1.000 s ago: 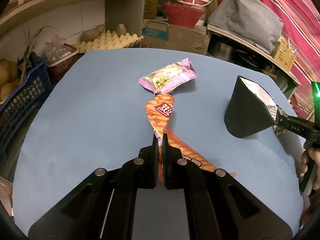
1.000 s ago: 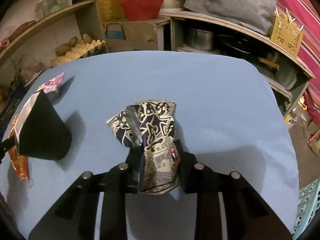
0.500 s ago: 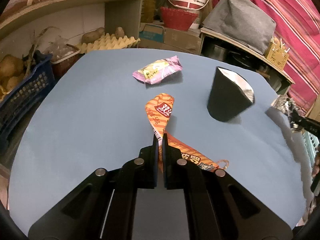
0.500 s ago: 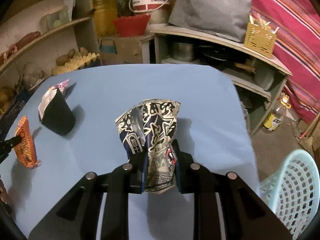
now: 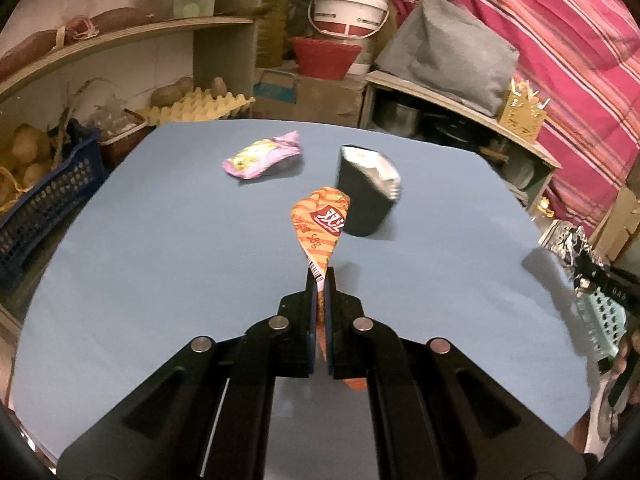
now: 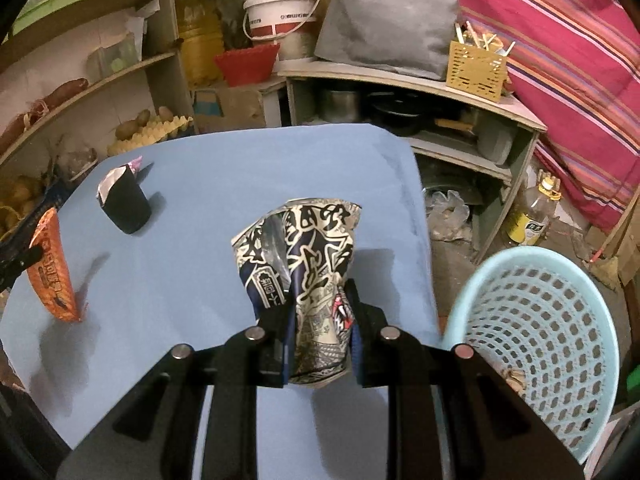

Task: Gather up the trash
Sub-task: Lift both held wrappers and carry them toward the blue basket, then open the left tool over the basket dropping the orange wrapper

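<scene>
My left gripper (image 5: 319, 280) is shut on an orange striped snack wrapper (image 5: 320, 222) and holds it lifted above the blue table (image 5: 160, 260). The wrapper also shows in the right wrist view (image 6: 52, 268). My right gripper (image 6: 320, 300) is shut on a crumpled navy and cream patterned wrapper (image 6: 304, 248), held near the table's right edge. A light blue perforated basket (image 6: 548, 328) stands on the floor just right of it. A black foil-lined bag (image 5: 366, 192) and a pink and yellow packet (image 5: 262, 154) lie on the table.
Shelves with potatoes, an egg tray (image 5: 196, 106), a blue crate (image 5: 44, 196), a white bucket (image 6: 280, 12) and a grey bag (image 6: 384, 20) ring the table's far side. A bottle (image 6: 532, 212) stands on the floor right.
Both grippers rose and swung right with their wrappers. The orange wrapper left the table. The blue basket came fully into the right wrist view.
</scene>
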Motion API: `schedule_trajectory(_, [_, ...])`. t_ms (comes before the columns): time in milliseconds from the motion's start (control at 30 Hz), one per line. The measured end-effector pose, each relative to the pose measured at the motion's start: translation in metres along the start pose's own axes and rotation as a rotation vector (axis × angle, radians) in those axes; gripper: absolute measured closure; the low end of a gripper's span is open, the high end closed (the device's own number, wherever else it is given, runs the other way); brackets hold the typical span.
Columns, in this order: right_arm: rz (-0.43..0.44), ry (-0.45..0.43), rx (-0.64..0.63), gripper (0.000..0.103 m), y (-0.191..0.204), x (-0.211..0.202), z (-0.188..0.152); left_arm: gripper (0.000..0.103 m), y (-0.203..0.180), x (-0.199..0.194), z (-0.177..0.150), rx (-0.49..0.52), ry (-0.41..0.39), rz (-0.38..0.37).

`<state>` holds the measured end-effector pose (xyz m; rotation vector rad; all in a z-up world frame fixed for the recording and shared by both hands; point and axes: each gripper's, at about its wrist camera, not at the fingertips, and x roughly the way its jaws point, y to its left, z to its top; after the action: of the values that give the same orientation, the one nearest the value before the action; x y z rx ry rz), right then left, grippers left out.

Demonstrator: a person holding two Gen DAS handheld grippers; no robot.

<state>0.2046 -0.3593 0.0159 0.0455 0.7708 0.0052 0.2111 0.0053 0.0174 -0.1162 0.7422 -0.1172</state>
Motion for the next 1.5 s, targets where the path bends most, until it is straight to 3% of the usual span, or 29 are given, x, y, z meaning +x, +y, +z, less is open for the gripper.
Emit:
schedule_trajectory(367, [-0.008, -0.041, 0.061, 0.081, -0.05, -0.031, -0.01, 0.102, -0.071, -0.017, 0.005, 0.053, -0.031, -0.052])
schedule_trajectory(1033, [-0.18, -0.044, 0.155, 0.081, -0.191, -0.065, -0.029, 0.103, -0.234, -0.009, 0.021, 0.168, -0.045, -0.219])
schedule_trajectory(1500, [-0.241, -0.041, 0.261, 0.08, -0.251, -0.081, -0.049, 0.102, -0.373, -0.006, 0.024, 0.321, -0.03, -0.411])
